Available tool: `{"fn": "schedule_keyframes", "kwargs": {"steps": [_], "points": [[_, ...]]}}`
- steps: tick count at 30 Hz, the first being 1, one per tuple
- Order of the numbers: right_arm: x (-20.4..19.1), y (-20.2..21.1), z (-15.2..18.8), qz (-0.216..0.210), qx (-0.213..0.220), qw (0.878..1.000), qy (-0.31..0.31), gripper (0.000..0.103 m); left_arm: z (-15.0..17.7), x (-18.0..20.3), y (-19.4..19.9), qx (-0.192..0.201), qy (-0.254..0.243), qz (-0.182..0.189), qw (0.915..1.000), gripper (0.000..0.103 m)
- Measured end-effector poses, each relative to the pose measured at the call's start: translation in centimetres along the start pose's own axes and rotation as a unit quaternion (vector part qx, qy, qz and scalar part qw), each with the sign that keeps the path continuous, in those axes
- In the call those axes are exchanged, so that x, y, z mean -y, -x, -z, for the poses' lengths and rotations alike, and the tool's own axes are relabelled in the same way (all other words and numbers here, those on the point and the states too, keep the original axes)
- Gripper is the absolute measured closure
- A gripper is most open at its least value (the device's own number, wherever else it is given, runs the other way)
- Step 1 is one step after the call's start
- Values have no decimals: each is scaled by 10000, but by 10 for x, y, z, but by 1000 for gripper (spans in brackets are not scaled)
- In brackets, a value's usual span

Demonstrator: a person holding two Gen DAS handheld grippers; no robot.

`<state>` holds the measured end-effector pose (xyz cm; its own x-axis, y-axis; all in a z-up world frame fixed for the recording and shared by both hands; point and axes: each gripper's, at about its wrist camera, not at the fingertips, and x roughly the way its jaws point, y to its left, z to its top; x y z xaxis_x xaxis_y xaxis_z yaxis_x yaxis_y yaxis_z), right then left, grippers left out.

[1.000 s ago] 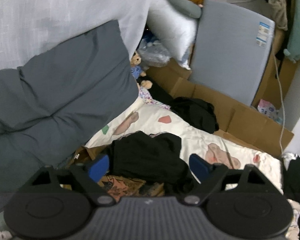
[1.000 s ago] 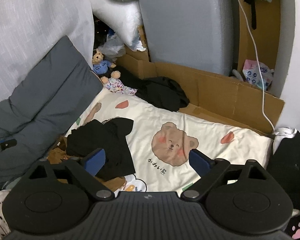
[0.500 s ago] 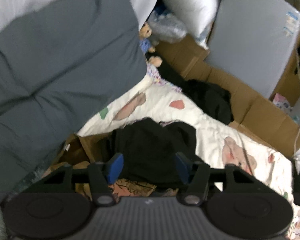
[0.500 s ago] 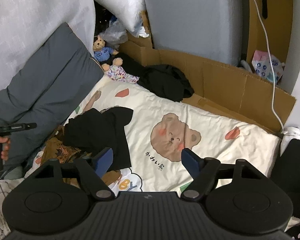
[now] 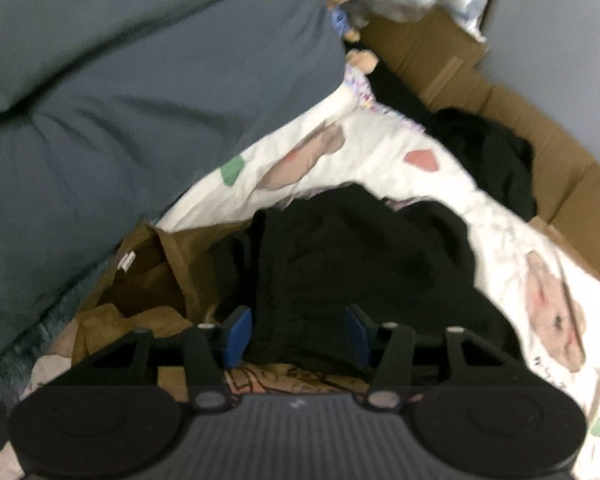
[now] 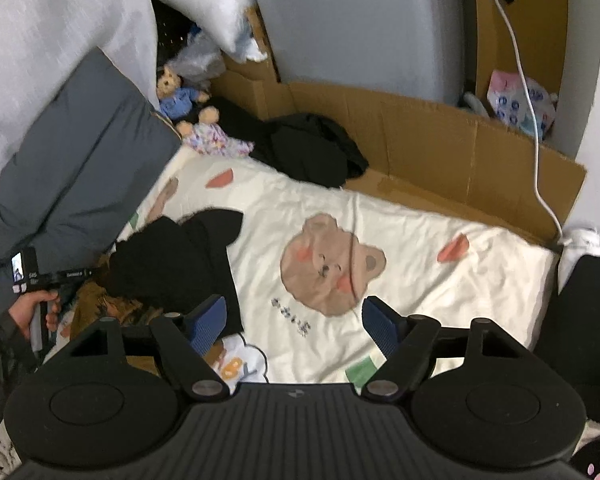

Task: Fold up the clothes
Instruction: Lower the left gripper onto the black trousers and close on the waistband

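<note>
A crumpled black garment (image 5: 356, 252) lies on a cream bear-print bedsheet (image 5: 380, 148), over a brown printed garment (image 5: 148, 276). My left gripper (image 5: 296, 334) hovers right over the black garment's near edge, its blue pads half open on either side of the cloth, nothing pinched. In the right wrist view the same black garment (image 6: 176, 256) sits at the left of the sheet (image 6: 420, 248). My right gripper (image 6: 292, 320) is open above the sheet, right of the garment. A hand (image 6: 36, 312) holds the left gripper's handle at the far left.
A grey cushion (image 6: 72, 176) leans along the left. Another black garment (image 6: 312, 152) lies at the sheet's far edge beside cardboard (image 6: 440, 148). Two small teddy bears (image 6: 180, 92) sit in the far corner. A white cable (image 6: 528, 92) hangs at right. A dark item (image 6: 584, 308) lies right.
My left gripper has dropped toward the black garment and its jaws have narrowed a lot. My right gripper has moved forward and down a little, jaws slightly narrower.
</note>
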<state>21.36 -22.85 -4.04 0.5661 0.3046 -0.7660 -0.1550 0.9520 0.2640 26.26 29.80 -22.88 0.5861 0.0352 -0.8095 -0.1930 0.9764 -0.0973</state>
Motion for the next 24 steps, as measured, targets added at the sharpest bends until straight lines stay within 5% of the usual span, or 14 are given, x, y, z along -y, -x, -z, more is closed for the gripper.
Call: {"fn": "schedule_keyframes", "kwargs": {"steps": [11, 13, 14, 18, 24], "points": [[26, -16, 13, 143, -399, 9990, -160, 24, 5, -6, -62, -264, 91, -121, 9995, 38], [28, -17, 15, 152, -443, 9988, -174, 24, 6, -7, -69, -354, 210, 49, 9991, 46], [28, -17, 15, 152, -449, 9987, -183, 24, 6, -8, -73, -426, 268, 174, 9986, 63], [28, -16, 13, 134, -408, 9989, -199, 24, 5, -6, -76, -525, 387, 468, 9968, 94], [25, -10, 9, 83, -301, 9994, -168, 24, 0, 12, -57, -492, 338, 728, 9956, 95]]}}
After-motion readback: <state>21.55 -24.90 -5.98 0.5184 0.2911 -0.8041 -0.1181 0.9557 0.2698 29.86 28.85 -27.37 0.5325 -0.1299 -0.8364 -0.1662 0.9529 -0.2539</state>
